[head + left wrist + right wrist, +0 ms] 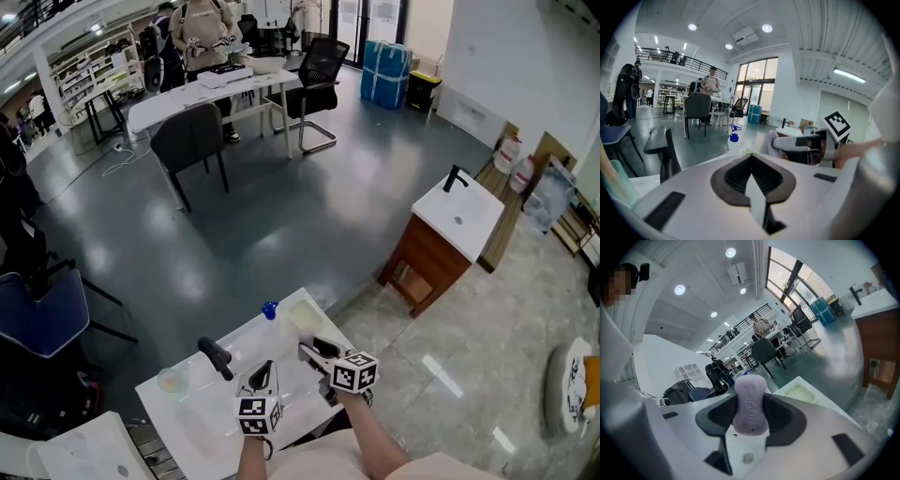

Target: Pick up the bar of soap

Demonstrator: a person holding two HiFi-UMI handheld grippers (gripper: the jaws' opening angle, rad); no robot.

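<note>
Right gripper view: right gripper (751,401) is clamped on the bar of soap (750,394), lavender, standing on end between the dark pads and held above the white counter (820,401). Embossed lettering runs along the bar's face; it can't be read reliably. Just beyond it lies a pale yellow-green soap dish (802,392), its ridged floor in plain sight.

Left gripper view: left gripper (750,157) has its jaws together, with only pad against pad. A spray bottle (734,140) with a blue cap stands near the counter's far edge; its contents and label are too small to tell.

Head view: a black faucet (216,358) sits left of both grippers.
</note>
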